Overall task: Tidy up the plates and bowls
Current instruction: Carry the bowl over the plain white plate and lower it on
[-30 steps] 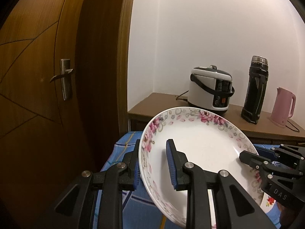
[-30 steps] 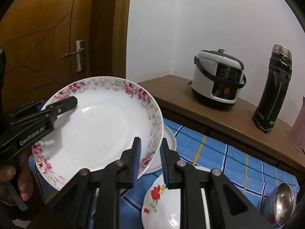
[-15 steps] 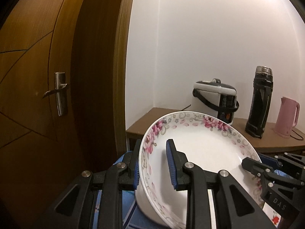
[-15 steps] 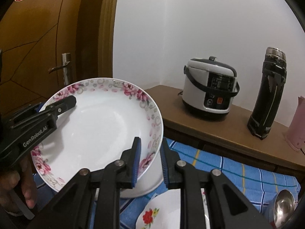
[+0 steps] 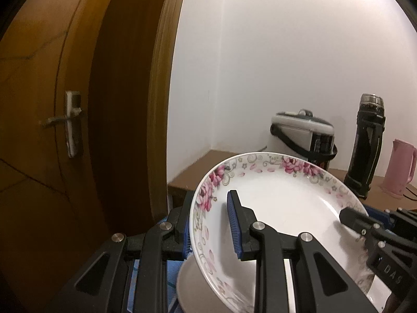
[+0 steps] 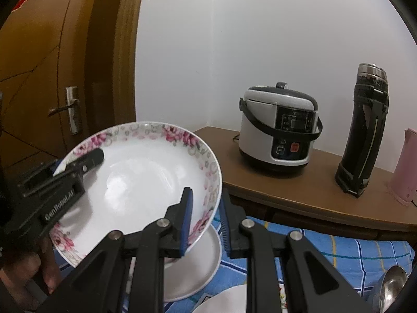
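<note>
The floral plate [image 5: 281,208] is held in the air between both grippers, tilted, its white hollow facing up and toward the cameras, above a plain white plate [image 6: 198,268] that lies on the blue checked cloth [image 6: 338,250].

In the left wrist view the left gripper [image 5: 208,224] is clamped on the floral plate's rim at about 9 o'clock, one blue-padded finger inside the hollow and the other behind the rim. The right gripper [image 5: 365,224] reaches in from 3 o'clock, and its tip lies on the inner rim there.

In the right wrist view the right gripper [image 6: 204,221] straddles the rim at about 4 o'clock of the plate; the inner finger lies against the hollow, while a small gap shows between the rim and the outer finger, so I cannot tell whether it grips firmly. The left gripper [image 6: 78,161] sits on the rim at 9 o'clock.

Only the right wrist view shows the white plate's full round shape, a metal ladle [image 6: 391,287] at 5 o'clock on the cloth, and the edge of another white dish [image 6: 224,300] at 6 o'clock. The floral plate's hollow holds nothing but the fingers.

Behind, on a brown desk [image 6: 299,198], stand a rice cooker [image 6: 281,135], a black flask [image 6: 365,130] and a pink kettle [image 5: 400,167], all upright. A wooden door [image 5: 52,130] with a metal handle [image 5: 70,122] stands at 9 o'clock.
</note>
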Demonstrator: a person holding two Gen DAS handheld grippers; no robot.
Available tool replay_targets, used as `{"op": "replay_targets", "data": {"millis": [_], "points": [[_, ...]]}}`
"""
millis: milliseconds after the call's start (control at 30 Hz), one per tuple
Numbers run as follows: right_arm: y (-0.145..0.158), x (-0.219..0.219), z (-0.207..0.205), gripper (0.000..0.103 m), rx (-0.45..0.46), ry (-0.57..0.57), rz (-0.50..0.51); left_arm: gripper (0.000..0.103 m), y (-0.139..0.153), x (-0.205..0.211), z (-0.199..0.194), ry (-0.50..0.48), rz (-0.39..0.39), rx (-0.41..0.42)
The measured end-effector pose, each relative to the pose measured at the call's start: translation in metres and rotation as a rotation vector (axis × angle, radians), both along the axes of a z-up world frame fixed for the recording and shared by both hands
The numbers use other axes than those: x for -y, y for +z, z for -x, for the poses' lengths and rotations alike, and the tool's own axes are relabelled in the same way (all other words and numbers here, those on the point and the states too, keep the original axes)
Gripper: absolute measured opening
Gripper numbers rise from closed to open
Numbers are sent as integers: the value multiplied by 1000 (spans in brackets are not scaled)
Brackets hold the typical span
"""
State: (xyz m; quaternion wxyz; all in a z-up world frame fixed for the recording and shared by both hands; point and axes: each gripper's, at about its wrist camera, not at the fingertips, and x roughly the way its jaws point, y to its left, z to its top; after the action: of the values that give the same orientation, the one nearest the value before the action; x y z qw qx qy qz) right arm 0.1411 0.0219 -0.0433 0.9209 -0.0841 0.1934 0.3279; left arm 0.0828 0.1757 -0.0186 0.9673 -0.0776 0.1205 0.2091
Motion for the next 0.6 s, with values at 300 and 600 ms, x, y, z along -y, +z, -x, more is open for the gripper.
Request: {"op": "replay_targets", "data": {"millis": [300,600], "points": [[-22,-9,-16,20,-47,5,59,27,-13,-9,-15,-17,45,-57],[-24,-10,-18,20,-44,18,54,27,-19,-11,-17,12,38,-61]]}}
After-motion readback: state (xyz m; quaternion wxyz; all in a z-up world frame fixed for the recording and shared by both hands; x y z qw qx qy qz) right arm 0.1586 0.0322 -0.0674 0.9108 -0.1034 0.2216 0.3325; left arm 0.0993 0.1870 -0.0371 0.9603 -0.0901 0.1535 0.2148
